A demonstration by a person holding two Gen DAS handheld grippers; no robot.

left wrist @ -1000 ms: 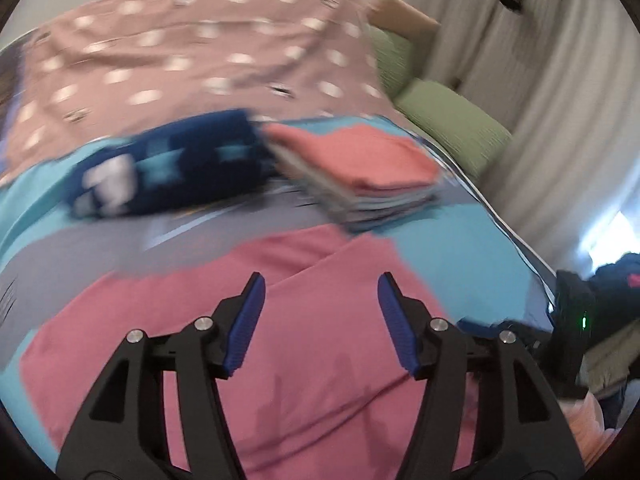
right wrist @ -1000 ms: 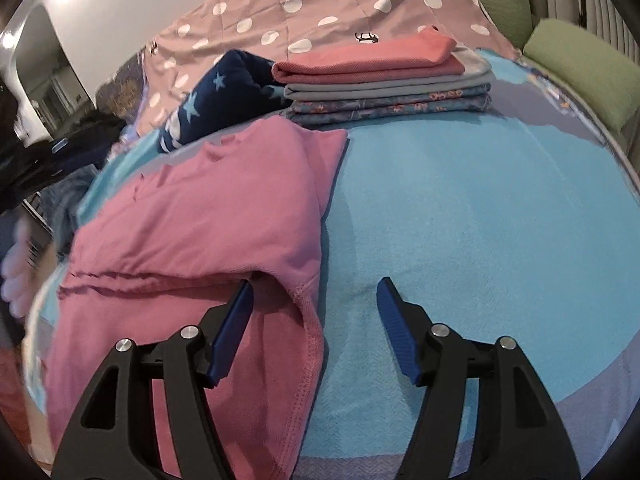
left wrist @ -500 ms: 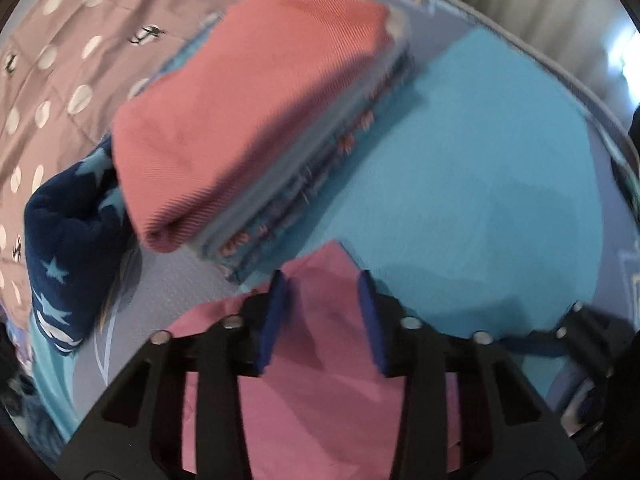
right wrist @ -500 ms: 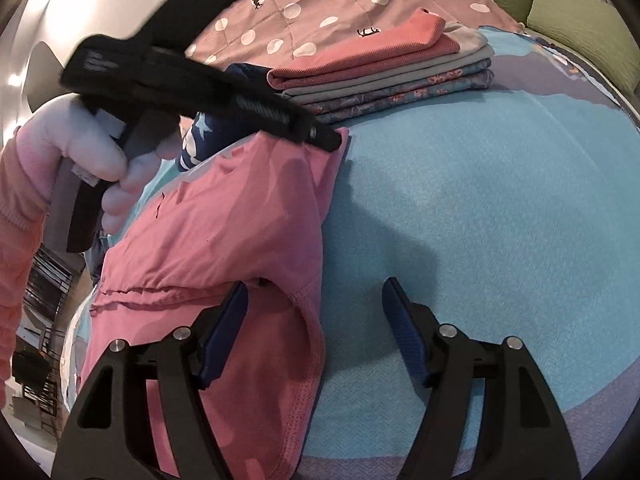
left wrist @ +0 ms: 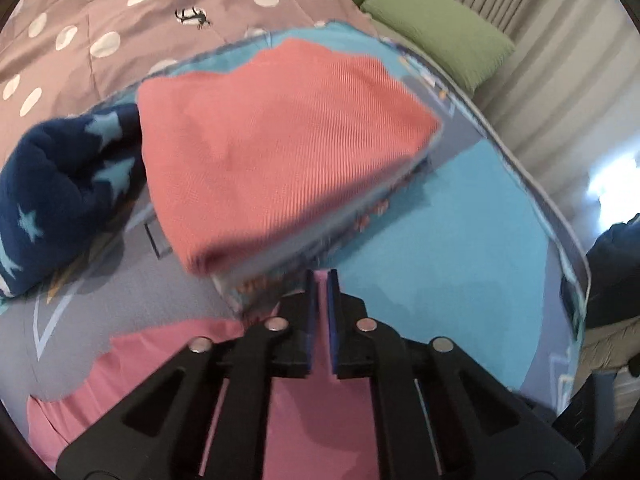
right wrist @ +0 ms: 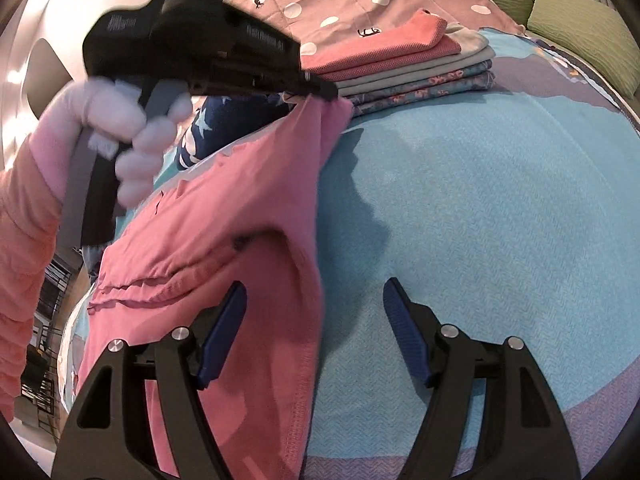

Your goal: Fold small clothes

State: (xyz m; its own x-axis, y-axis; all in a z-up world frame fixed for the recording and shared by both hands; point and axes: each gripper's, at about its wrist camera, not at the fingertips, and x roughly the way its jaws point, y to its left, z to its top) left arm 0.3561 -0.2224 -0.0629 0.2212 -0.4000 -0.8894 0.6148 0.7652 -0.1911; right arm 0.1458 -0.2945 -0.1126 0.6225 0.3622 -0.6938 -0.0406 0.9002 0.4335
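Left tool was open over the pink shirt a second ago; now it's closing on the shirt's far corner by the folded stack on the bed. Right tool stays open beside the hem. Lettering on the tool is unreadable.

Matt pink cloth garment; ribbed coral knit.

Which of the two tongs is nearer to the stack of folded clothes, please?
Left. The left tongs are closing on the far corner of the pink garment, right beside the stack of folded clothes. The right tongs stand open over the garment's near edge, well away.
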